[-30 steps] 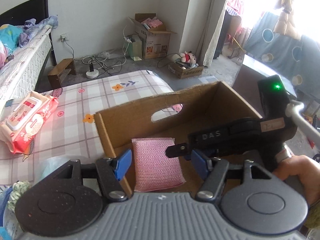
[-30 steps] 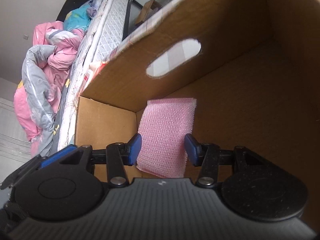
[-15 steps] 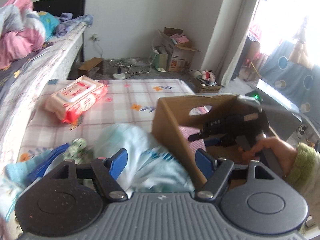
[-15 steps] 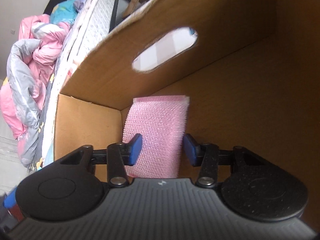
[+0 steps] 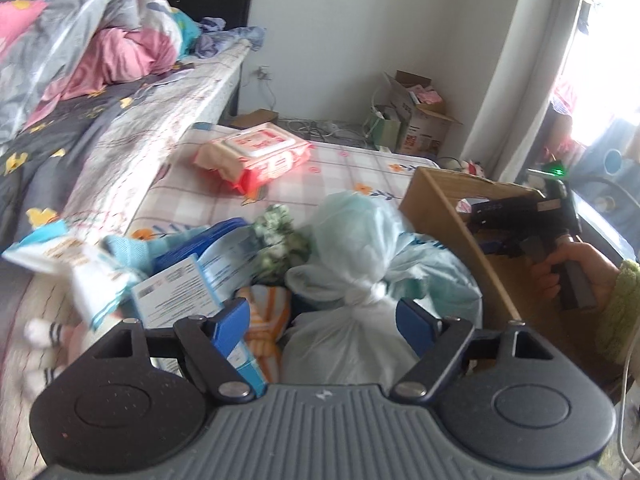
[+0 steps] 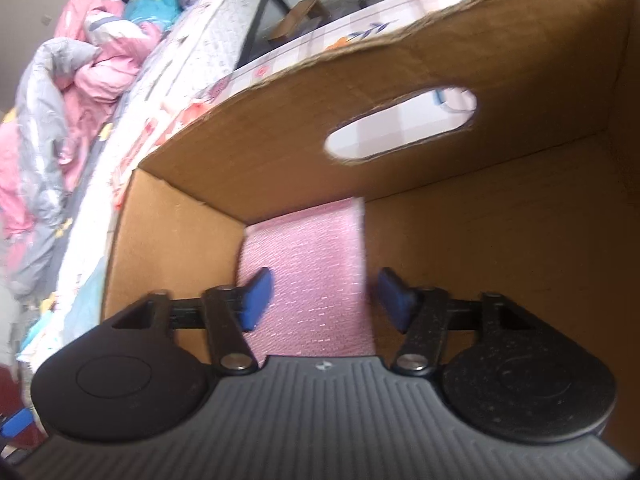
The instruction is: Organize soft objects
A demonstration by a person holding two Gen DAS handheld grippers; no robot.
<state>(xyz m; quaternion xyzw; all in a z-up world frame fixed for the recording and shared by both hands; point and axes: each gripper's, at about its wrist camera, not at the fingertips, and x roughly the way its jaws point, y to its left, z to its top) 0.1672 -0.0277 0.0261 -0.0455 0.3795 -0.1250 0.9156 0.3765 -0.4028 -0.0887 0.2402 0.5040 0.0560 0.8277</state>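
Observation:
My left gripper (image 5: 324, 324) is open above a knotted pale plastic bag (image 5: 360, 280) lying in a heap of soft things left of the cardboard box (image 5: 448, 216). My right gripper (image 6: 326, 294) is open inside the box (image 6: 280, 120), over a pink sponge cloth (image 6: 312, 256) lying flat in the box's near-left corner. The pads do not touch it. The right gripper also shows in the left wrist view (image 5: 520, 220), over the box.
A red and white wet-wipes pack (image 5: 256, 156) lies on the checked table. The heap holds a blue packet (image 5: 216, 268), an orange striped cloth (image 5: 268, 308) and a white snack bag (image 5: 68, 264). A bed with quilts (image 5: 80, 40) is on the left.
My left gripper has swung left, away from the box, to above the heap and the knotted bag. My right gripper has opened wider and pulled back from the pink cloth.

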